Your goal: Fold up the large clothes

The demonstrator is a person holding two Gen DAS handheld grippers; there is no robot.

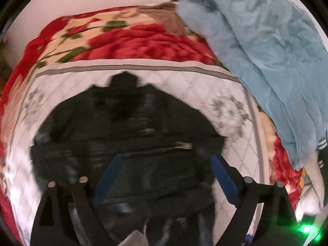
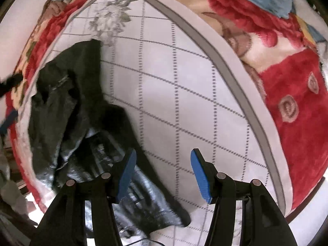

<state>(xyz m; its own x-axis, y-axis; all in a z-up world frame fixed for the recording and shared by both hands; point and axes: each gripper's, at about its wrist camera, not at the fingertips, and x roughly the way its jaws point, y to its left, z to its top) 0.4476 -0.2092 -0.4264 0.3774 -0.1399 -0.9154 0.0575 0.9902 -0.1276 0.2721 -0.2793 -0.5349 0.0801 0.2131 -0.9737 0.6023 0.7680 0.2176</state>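
A large black shiny jacket (image 1: 127,127) lies spread on a white quilted sheet (image 1: 205,86). My left gripper (image 1: 166,164) is open just above the jacket's near part, its blue pads (image 1: 223,176) wide apart with nothing between them. In the right wrist view the same jacket (image 2: 67,102) lies crumpled at the left of the sheet (image 2: 174,82). My right gripper (image 2: 163,164) is open and empty, with the left pad over the jacket's lower edge and the right pad over bare sheet.
A red floral blanket (image 1: 127,39) covers the bed around the sheet, also in the right wrist view (image 2: 287,94). A light blue garment (image 1: 266,51) is heaped at the right, with more clothes (image 1: 311,184) below it. A brown cloth (image 1: 166,18) lies at the far edge.
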